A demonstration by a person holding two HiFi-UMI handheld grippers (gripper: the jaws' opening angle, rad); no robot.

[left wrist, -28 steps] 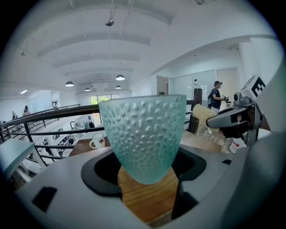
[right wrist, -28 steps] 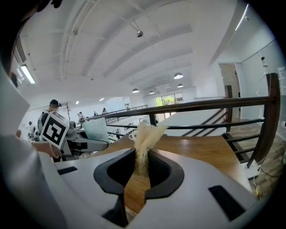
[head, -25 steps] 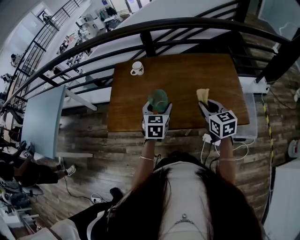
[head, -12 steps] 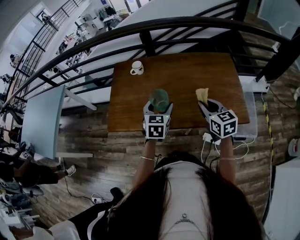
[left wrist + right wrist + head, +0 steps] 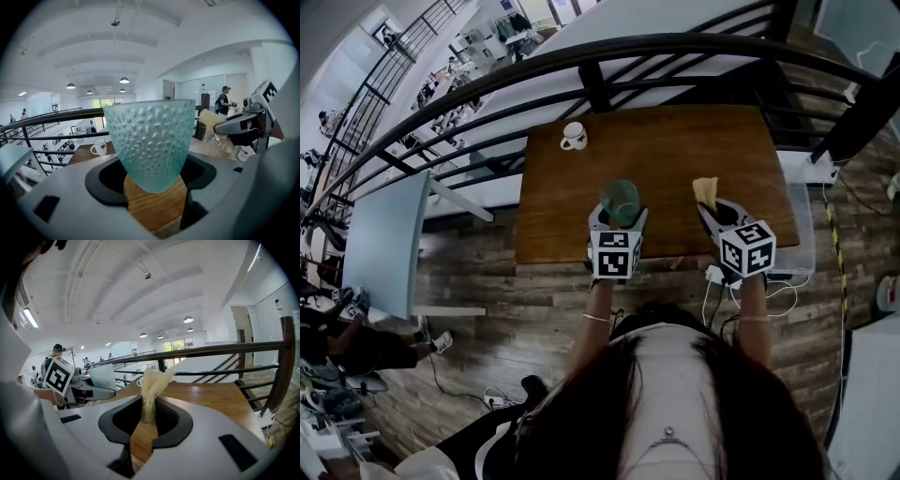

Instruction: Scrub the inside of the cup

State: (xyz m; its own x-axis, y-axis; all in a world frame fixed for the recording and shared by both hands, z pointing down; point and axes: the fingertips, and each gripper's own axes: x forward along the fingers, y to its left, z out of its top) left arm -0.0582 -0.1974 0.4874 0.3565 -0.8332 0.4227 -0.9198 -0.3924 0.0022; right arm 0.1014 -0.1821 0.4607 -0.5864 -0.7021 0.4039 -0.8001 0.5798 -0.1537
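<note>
A teal dimpled glass cup [image 5: 619, 198] stands upright between the jaws of my left gripper [image 5: 619, 217], which is shut on its lower part. In the left gripper view the cup [image 5: 151, 136] fills the middle, with wood below it. My right gripper [image 5: 713, 208] is shut on a pale yellow fibrous scrubber [image 5: 705, 189] that sticks up out of the jaws. In the right gripper view the scrubber [image 5: 151, 390] is pinched upright, and the cup [image 5: 102, 376] shows at the left. Cup and scrubber are apart, side by side over the front of the wooden table [image 5: 675, 145].
A white mug [image 5: 574, 137] with a red mark sits at the table's far left corner. A black metal railing [image 5: 609, 56] runs behind the table. A white box and cables [image 5: 717, 278] lie on the floor by the front right edge.
The left gripper with the cup has drifted very slightly to the right. The right gripper has held still.
</note>
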